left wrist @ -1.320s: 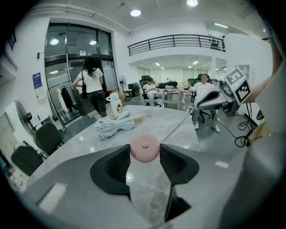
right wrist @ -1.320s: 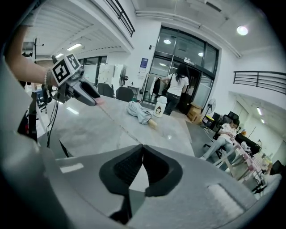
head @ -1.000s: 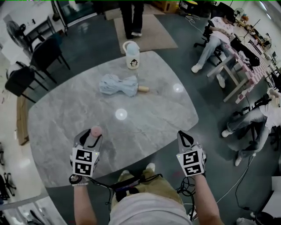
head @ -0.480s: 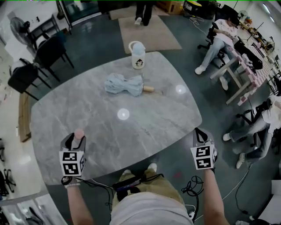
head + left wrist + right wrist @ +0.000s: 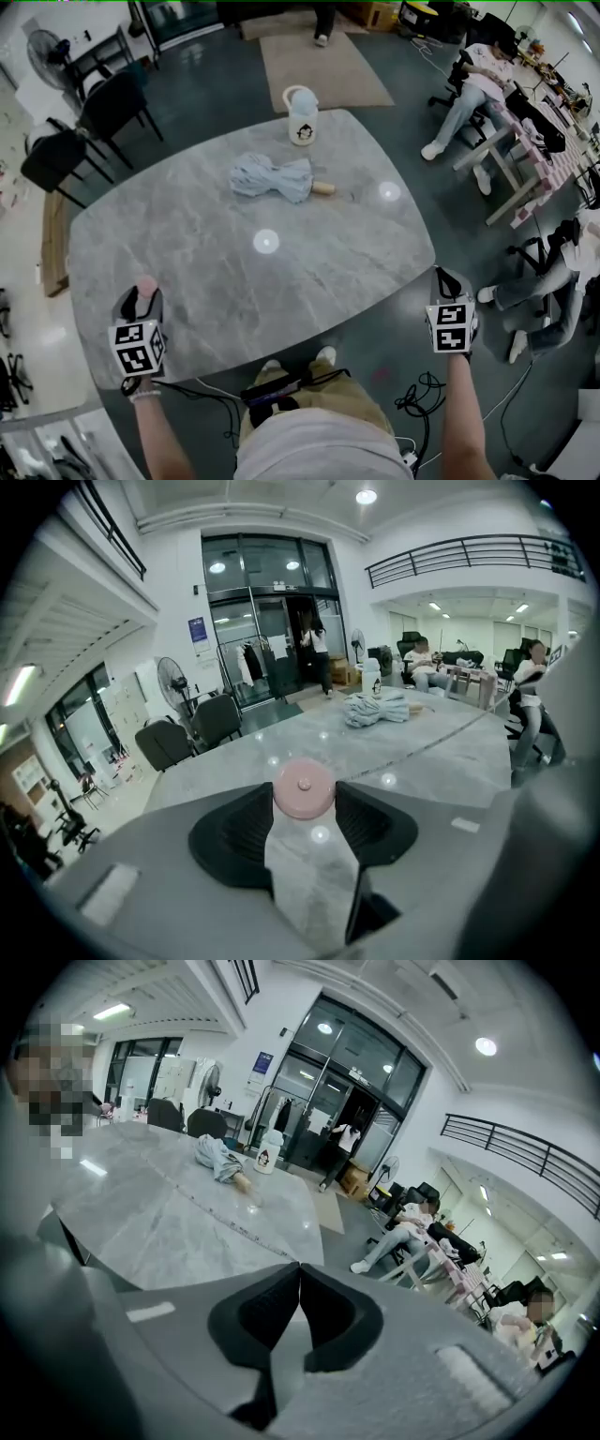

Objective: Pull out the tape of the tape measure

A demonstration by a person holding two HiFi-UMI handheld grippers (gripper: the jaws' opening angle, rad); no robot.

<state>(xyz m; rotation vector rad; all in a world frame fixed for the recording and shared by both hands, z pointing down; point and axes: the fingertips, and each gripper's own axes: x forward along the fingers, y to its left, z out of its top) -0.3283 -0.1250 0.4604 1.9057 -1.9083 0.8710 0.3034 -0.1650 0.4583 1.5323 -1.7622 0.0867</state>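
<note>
Tape measure [image 5: 303,787], round pink disc gripped between left fingers [image 5: 238,827], thin tape [image 5: 227,1222] pinched by closed right fingers [image 5: 273,1307]

I have my left arm [image 5: 155,427] and right arm [image 5: 464,417] reaching forward and spread wide, each gripper angled ahead and down. My left gripper [image 5: 139,298] has its jaws wide, clamped on the round pink tape measure [image 5: 303,787]. My right gripper [image 5: 443,278] has its jaws pinched together on the tape [image 5: 225,1213].

Ahead of me, the grey marble tabletop [image 5: 187,244] carries a folded light-blue umbrella [image 5: 272,177] and, near its far edge, a white jug [image 5: 302,117]; black chairs [image 5: 120,105] stand on the floor [image 5: 206,84] beyond.
</note>
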